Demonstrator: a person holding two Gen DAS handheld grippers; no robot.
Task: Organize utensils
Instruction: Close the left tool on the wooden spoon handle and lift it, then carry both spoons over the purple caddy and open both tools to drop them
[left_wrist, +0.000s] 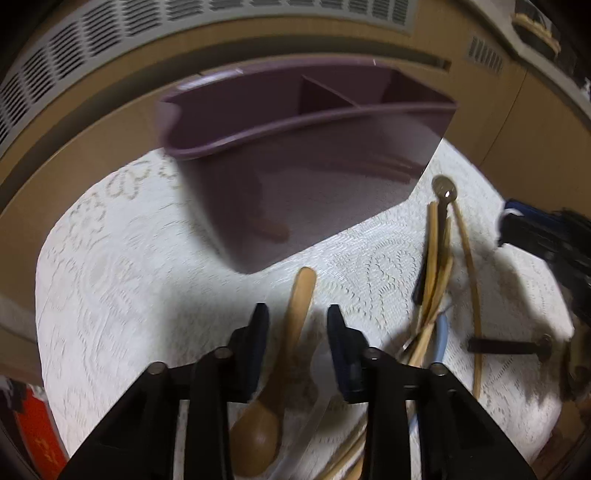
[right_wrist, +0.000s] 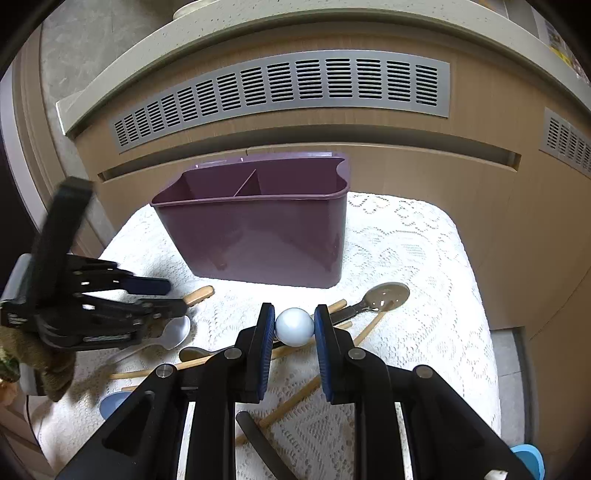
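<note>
A purple divided utensil caddy (right_wrist: 251, 236) stands at the back of the lace-covered table, its compartments showing nothing inside; in the left wrist view the caddy (left_wrist: 295, 122) is straight ahead. My left gripper (left_wrist: 297, 317) straddles the handle of a wooden spoon (left_wrist: 295, 332) lying on the cloth, with a gap on each side of the handle, so it is open. In the right wrist view the left gripper (right_wrist: 175, 295) sits low at the left. My right gripper (right_wrist: 294, 325) is shut on a pale blue round utensil end (right_wrist: 294, 326), held above the table.
Loose on the cloth lie a metal spoon (right_wrist: 384, 293), a white spoon (right_wrist: 177, 330), a blue spoon (right_wrist: 114, 402), a black handle (right_wrist: 258, 443) and several chopsticks (left_wrist: 436, 273). A vented wooden cabinet (right_wrist: 280, 88) rises right behind the table. The table edge (right_wrist: 491, 332) drops off at right.
</note>
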